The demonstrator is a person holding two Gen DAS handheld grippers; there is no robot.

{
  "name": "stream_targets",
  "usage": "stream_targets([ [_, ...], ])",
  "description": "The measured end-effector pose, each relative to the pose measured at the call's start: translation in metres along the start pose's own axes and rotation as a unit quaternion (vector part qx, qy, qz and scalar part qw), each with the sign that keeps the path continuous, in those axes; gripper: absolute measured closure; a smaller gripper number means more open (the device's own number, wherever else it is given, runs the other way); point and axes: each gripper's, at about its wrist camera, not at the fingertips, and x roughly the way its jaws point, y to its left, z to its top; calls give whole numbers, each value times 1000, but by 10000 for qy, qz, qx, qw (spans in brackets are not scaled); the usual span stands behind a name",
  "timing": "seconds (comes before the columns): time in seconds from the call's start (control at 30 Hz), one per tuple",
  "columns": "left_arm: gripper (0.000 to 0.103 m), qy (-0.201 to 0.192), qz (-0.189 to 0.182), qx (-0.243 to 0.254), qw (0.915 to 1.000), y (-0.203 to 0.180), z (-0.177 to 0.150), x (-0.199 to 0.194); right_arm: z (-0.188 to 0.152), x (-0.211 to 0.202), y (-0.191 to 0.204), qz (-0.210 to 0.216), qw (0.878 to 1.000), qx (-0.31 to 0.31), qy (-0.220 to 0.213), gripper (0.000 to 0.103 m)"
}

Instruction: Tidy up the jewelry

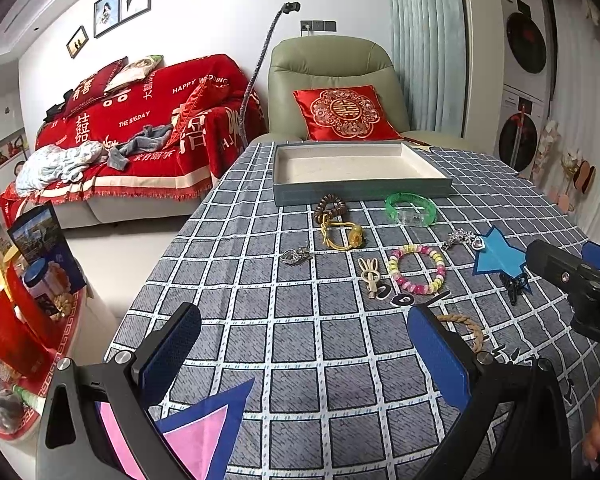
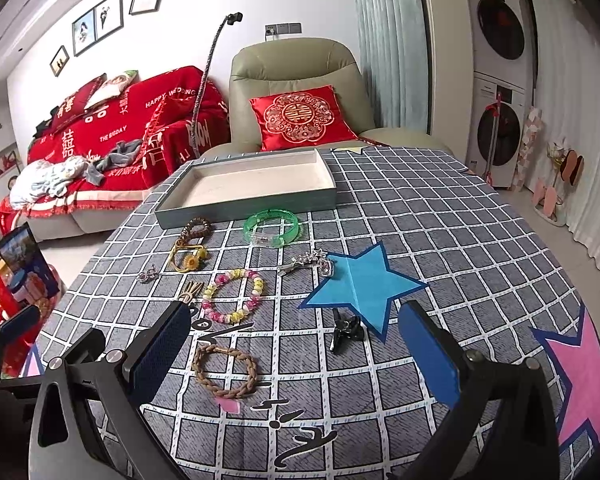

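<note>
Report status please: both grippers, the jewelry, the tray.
Left gripper open, right gripper open, both holding nothing. Shallow grey tray with white lining holds nothing yet. Braided brown rope bracelet lies nearest the right gripper's fingers. Nothing blocks the path.

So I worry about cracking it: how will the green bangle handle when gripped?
The green bangle looks like rigid clear plastic, so probably stiff, light and slick. Lying flat by the tray, it likely slides rather than rolls.

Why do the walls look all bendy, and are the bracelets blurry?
Left wrist view: the fisheye lens curves the walls and darkens the corners; the green bangle looks sharp. Right wrist view: same bending at the edges; the braided bracelet is clear, in soft even light without glare.
</note>
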Motion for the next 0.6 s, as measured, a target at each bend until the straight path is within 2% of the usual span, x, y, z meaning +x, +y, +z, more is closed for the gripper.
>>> stream_targets([
  [0.6, 0, 106, -4, -65, 9999, 4, -1, 5, -2, -1, 1, 19, 10000, 10, 11, 0],
])
